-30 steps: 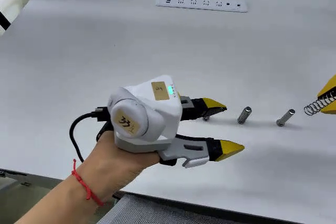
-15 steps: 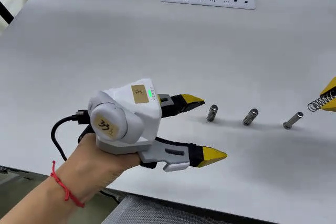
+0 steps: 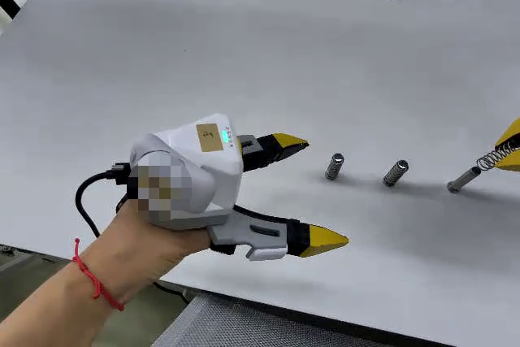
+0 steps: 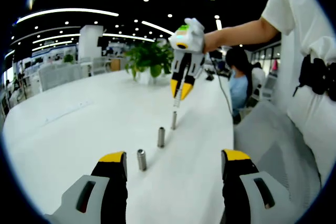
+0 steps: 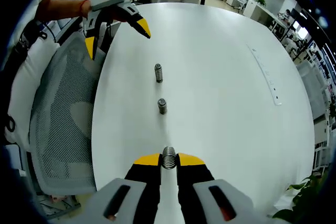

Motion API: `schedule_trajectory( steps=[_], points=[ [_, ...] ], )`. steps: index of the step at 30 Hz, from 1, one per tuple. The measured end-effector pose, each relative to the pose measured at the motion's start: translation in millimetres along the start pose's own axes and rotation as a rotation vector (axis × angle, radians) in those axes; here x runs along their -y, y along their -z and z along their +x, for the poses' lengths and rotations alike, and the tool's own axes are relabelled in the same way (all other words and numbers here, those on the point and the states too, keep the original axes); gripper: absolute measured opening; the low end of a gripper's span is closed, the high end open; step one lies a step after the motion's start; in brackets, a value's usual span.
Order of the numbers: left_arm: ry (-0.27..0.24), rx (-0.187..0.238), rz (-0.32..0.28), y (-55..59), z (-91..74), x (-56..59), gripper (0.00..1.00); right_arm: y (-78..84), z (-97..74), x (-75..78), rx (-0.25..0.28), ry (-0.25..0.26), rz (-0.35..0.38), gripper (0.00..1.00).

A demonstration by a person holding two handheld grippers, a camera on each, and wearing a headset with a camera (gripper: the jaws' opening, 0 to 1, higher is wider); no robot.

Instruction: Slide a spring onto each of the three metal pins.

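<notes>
While left gripper (image 3: 321, 193) hovers left of row, fingers open, right gripper (image 5: 168, 161), fingers gripping spring (image 3: 497, 154), has closed on bare right pin (image 3: 463, 179): spring end nearly at tip. Already sprung: left pin (image 3: 335, 166), middle pin (image 3: 396, 172); last one remains.

Shiny metal spring (image 5: 168, 157), smooth matt table (image 3: 162, 54)

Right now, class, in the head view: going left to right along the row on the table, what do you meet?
left gripper → first sprung pin → second sprung pin → bare pin → spring held by the right gripper
</notes>
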State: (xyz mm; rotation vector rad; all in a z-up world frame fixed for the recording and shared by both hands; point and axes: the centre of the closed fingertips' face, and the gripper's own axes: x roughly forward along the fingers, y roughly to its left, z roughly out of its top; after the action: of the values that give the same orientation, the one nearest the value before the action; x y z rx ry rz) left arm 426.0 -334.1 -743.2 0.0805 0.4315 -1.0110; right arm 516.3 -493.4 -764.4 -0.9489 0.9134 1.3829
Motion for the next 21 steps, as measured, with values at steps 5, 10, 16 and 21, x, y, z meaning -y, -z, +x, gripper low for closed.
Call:
schedule_trajectory(
  steps=[5, 10, 16, 21],
  points=[
    [-0.004, 0.008, -0.014, 0.5, 0.0, -2.3, 0.75, 4.3, 5.1, 1.2, -0.013, -0.013, 0.004, 0.12],
    [-0.005, 0.014, -0.020, 0.3, 0.2, -3.1, 0.75, 5.5, 7.0, 0.9, -0.018, -0.018, 0.008, 0.12],
    [-0.002, 0.019, -0.029, -0.1, 1.0, -2.8, 0.75, 7.2, 9.0, 1.5, -0.020, -0.022, 0.015, 0.12],
    [0.001, 0.021, -0.032, -0.3, 2.1, -1.9, 0.74, 8.7, 12.8, 2.1, -0.023, -0.025, 0.016, 0.12]
  ],
)
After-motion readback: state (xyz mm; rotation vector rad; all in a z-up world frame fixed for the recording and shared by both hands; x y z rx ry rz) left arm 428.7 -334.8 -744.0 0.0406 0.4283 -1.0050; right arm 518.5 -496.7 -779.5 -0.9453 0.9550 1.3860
